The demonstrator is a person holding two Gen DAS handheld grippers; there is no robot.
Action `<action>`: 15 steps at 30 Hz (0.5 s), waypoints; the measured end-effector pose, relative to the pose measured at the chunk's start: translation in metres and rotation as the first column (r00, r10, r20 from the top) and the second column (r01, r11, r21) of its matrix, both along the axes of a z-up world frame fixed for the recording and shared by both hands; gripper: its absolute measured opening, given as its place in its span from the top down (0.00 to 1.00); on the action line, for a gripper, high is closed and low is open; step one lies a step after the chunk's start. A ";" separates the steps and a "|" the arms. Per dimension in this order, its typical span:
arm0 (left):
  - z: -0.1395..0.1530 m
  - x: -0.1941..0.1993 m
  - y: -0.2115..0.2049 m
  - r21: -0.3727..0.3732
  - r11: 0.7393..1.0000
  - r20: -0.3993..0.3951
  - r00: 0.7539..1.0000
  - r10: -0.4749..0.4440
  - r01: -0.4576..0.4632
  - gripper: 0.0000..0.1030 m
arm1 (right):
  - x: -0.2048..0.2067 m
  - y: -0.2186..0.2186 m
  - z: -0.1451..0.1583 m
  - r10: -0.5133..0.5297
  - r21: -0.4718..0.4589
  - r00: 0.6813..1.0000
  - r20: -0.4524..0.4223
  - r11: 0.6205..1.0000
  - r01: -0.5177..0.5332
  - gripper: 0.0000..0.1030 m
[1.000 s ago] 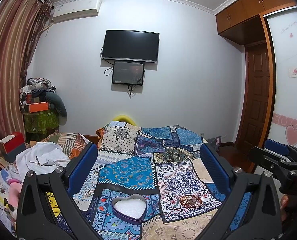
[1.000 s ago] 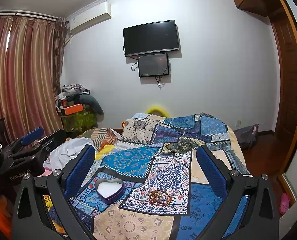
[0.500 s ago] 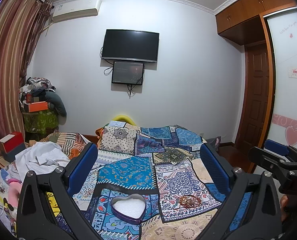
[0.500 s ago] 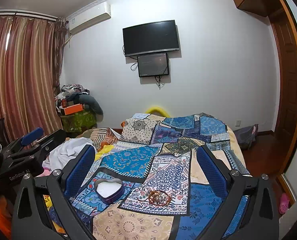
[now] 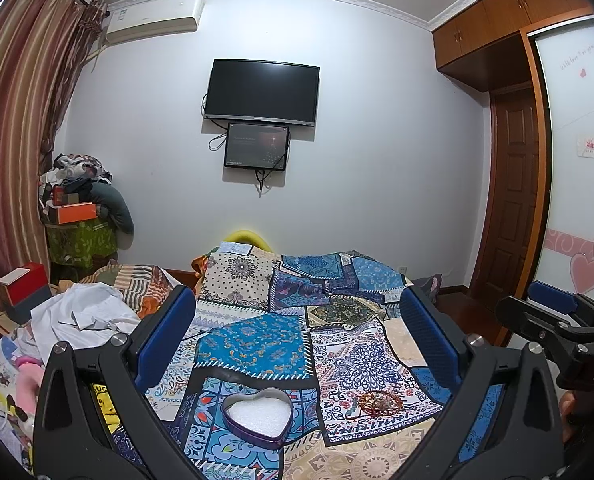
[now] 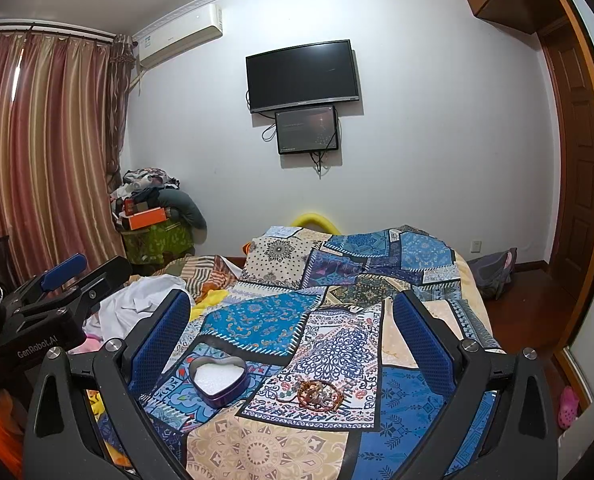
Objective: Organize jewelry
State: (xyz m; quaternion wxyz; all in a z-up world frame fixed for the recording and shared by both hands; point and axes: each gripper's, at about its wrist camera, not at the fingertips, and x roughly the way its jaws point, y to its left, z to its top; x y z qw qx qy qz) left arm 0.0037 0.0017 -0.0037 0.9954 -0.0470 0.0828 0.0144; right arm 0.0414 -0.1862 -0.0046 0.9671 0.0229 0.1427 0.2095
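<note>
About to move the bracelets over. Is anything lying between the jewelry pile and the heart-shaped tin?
Nothing visible. Only bare patchwork bedspread separates the jewelry pile from the open heart-shaped tin, which sits to its left.

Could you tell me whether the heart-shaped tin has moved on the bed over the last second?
No. The heart-shaped tin sits on the same blue patch of the patchwork bedspread, left of the tangle of bracelets, as before.

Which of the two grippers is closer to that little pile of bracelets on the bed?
Right, as far as I can judge. The right gripper hovers open above the bracelets, which lie between its fingers. The left gripper hovers open over the heart-shaped tin, with the bracelets off to its right.
</note>
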 end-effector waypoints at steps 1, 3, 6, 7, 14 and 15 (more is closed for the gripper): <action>0.000 0.000 0.000 0.000 1.000 0.000 1.000 0.000 0.000 0.00 | 0.000 0.000 0.000 0.000 0.000 1.000 0.000 1.000 0.000 0.02; -0.001 0.000 0.001 -0.001 1.000 -0.001 1.000 -0.001 0.001 0.00 | 0.000 0.000 -0.001 -0.001 -0.001 1.000 -0.001 1.000 0.001 0.02; -0.001 -0.001 0.003 -0.003 1.000 -0.002 1.000 -0.002 0.002 0.00 | 0.001 0.001 -0.002 -0.001 -0.002 1.000 -0.005 1.000 0.001 0.02; -0.001 -0.001 0.003 -0.003 1.000 -0.003 1.000 -0.002 0.002 0.00 | 0.001 0.000 -0.003 -0.001 -0.003 1.000 -0.006 1.000 0.001 0.02; -0.008 0.010 0.004 -0.007 1.000 -0.030 0.999 -0.013 0.013 0.00 | 0.010 0.000 -0.011 -0.016 -0.017 0.999 -0.031 1.000 0.015 0.02; -0.009 0.013 0.004 -0.005 1.000 -0.036 0.999 -0.014 0.014 0.00 | 0.012 -0.001 -0.013 -0.021 -0.021 0.999 -0.040 1.000 0.020 0.02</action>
